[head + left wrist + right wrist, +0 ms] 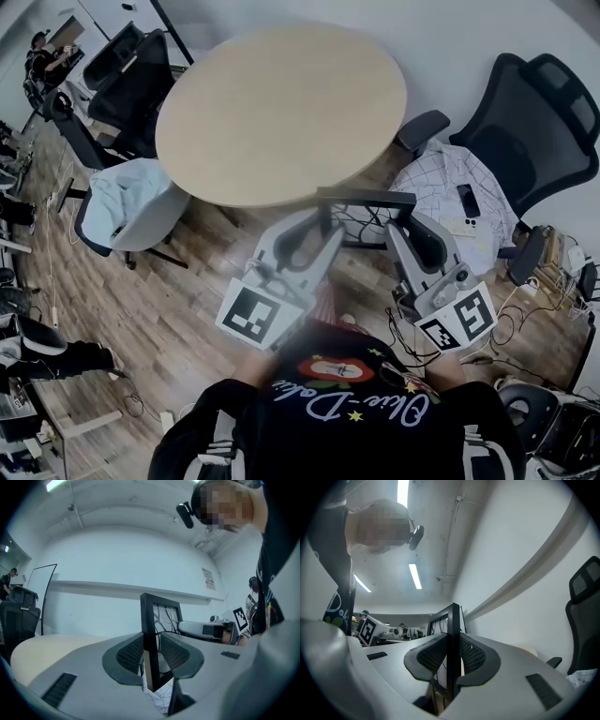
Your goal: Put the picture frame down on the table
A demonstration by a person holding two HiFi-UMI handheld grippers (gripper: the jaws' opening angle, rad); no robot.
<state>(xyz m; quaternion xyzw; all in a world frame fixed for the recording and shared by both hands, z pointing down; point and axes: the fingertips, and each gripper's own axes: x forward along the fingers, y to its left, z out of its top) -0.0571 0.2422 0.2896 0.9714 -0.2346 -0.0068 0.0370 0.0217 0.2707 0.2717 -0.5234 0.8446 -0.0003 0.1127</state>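
A black picture frame [366,198] with a branch drawing hangs upright just before the near edge of the round beige table [281,112]. My left gripper [323,217] is shut on the frame's left side and my right gripper [403,225] on its right side. In the left gripper view the frame's edge [149,620] stands between the dark pads of the left gripper [151,656], and the right gripper [206,630] shows beyond it. In the right gripper view the frame [452,620] is pinched by the right gripper [453,660]. The frame's lower part is hidden in the head view.
Black office chairs [131,84] stand at the table's far left, and a pale chair [131,202] at its near left. At the right, a black chair [534,122] holds a checked cloth [441,183] with a phone [468,200] on it. Cables lie on the wooden floor.
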